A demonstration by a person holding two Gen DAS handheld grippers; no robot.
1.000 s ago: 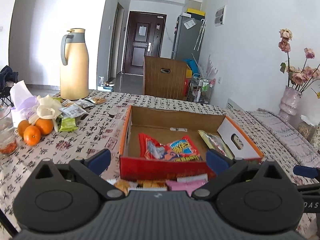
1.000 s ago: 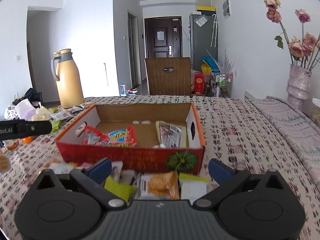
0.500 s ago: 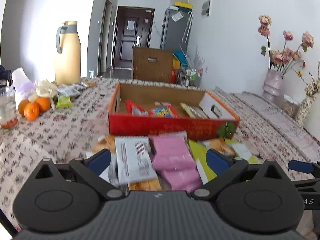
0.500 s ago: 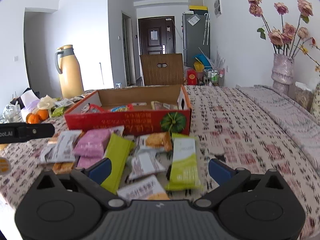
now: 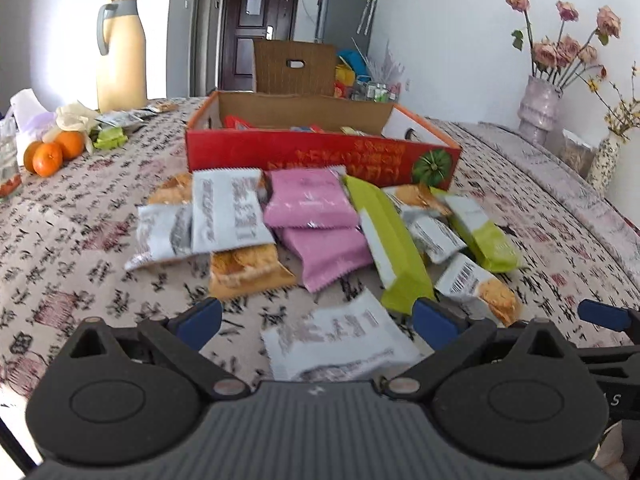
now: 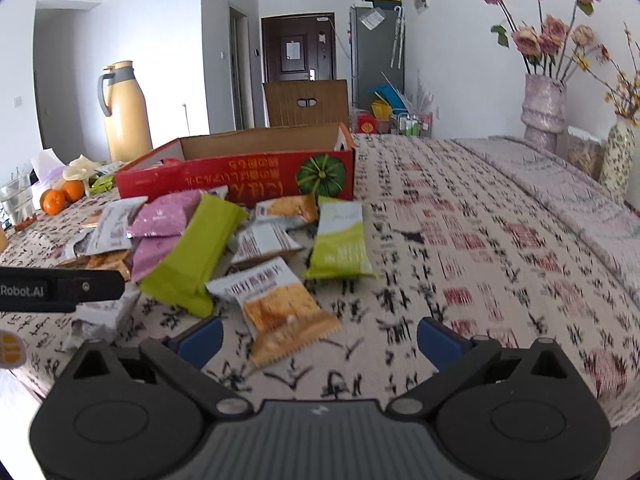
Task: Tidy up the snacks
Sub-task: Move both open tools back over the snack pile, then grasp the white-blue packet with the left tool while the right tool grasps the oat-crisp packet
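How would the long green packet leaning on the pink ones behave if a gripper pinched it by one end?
The long green packet keeps a straight, boxy shape while propped on the pink packets, so it is probably fairly stiff. Its smooth wrapper looks slippery. It seems light, likely to pivot if pinched.

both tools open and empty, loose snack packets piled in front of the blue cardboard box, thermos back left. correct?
One error: the cardboard box is red, not blue, with a green pumpkin printed on its front; the right wrist view shows it clearly. The rest holds: the left tool and right tool are open and empty, the snack packets lie loose in front of the box, and the thermos stands back left.
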